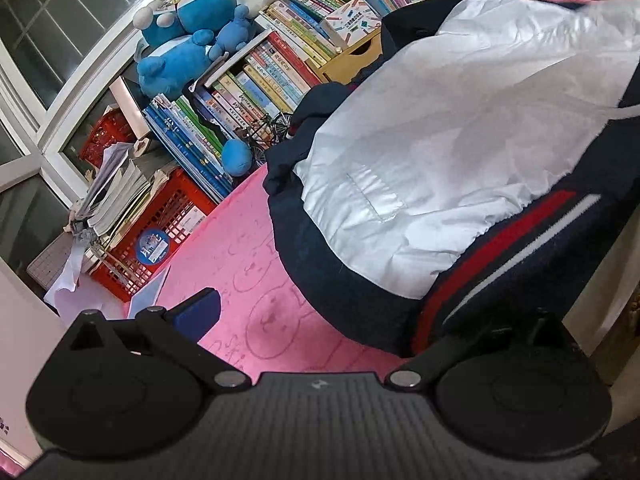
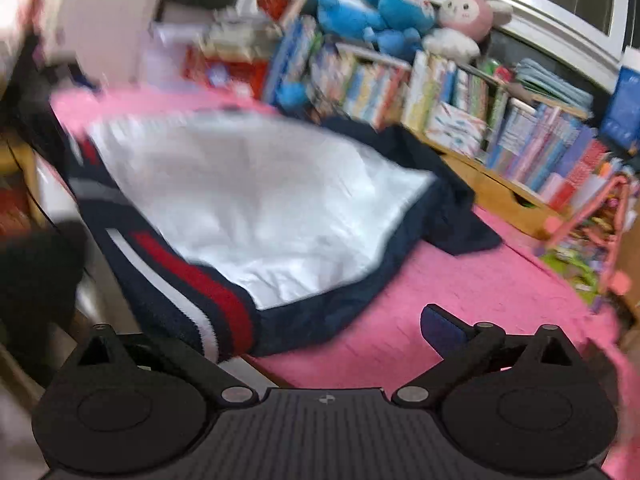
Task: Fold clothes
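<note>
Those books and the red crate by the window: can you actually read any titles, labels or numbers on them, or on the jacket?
No text reads clearly in either view.
Book spines: printed titles, too small to read.
Round blue sticker on the red crate: white characters, not legible.
White box atop the books: print too small.
Pink table cover: only faint doodles.
Jacket: no lettering visible.
Right wrist view: too blurred.
</note>
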The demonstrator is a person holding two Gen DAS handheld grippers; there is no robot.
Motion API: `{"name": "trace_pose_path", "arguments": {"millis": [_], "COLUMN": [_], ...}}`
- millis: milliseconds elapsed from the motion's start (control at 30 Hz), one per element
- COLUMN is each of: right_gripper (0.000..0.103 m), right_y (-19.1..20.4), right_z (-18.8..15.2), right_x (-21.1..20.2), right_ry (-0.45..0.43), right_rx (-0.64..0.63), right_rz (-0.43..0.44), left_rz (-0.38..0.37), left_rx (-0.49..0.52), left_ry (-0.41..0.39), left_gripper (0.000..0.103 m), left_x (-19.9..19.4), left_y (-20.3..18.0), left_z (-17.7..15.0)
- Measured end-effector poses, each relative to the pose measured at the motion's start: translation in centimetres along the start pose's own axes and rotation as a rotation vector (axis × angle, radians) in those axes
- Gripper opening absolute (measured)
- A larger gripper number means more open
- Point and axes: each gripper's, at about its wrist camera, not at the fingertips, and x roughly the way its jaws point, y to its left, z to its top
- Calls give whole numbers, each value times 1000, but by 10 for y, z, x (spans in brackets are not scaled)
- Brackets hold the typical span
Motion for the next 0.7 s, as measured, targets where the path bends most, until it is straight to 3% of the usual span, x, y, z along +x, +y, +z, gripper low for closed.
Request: {"name": "trace_pose_path", "arguments": {"millis": [67,133,200,333,467,567,700], "right_gripper": [103,103,103,103,103,101,98], "right_y": [-9,-20,-28,-35,-6,31,87], "right_z": [5,7,6,8,32,59,75], "right_x": [-11,-14,-12,1,36,82,137], "right_ry": [-89,-118,-107,-78,-184,-185,-96], "right_rx": [87,158,200,305,349,271,58], "right_rz": [164,309,376,260,237,291,225], "left_rz": [-2,-2,1,1,7,12,8], "left_rx": [-8,-15,-24,-49,-48,-30,-10], "left_ry": [0,-1,-4,-3,7,5,7], "left_gripper": [103,103,103,103,103,103,103], "left_x": [1,1,0,1,-1,-6,-17], "left_y": [1,1,2,3,1,0,-1], "left_z": [0,-1,-2,-3,-2,-4,-10]}}
